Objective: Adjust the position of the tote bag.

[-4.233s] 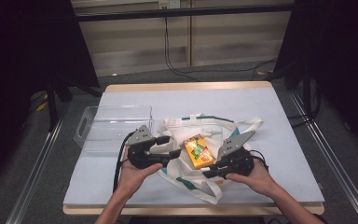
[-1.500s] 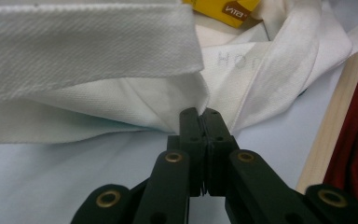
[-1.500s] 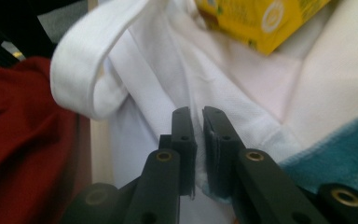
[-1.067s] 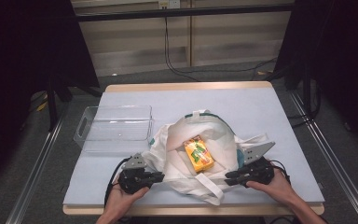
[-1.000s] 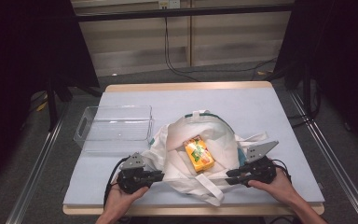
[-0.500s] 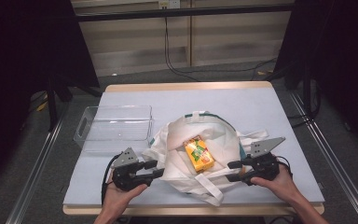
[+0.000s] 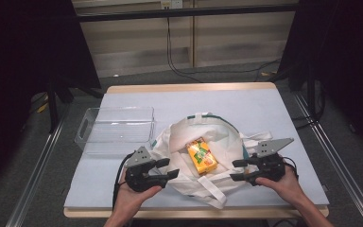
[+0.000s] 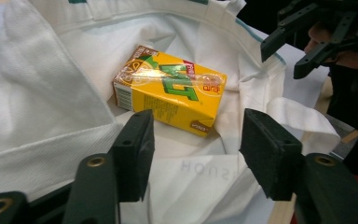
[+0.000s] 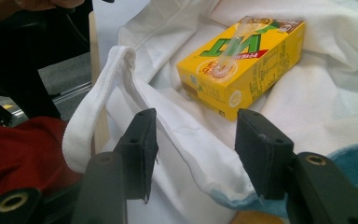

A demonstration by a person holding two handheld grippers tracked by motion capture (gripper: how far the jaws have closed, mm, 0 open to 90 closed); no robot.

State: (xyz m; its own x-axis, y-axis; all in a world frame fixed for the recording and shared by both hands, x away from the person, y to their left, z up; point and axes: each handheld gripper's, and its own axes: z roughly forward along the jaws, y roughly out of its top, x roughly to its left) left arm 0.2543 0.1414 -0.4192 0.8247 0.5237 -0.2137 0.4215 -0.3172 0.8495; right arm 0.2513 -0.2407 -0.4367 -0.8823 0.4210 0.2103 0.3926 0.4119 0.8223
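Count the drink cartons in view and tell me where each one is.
1. A yellow juice carton lies on its side inside the open white tote bag, between the left gripper and the right gripper. Folds of the bag could hide others.

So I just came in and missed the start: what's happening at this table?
A person holds a gripper in each hand at the near edge of the table. Between them lies a white tote bag, spread open, with a yellow juice box lying on its side inside. The left gripper and the right gripper sit at either side of the bag, both open and gripping nothing. A clear plastic bin stands to the bag's left.
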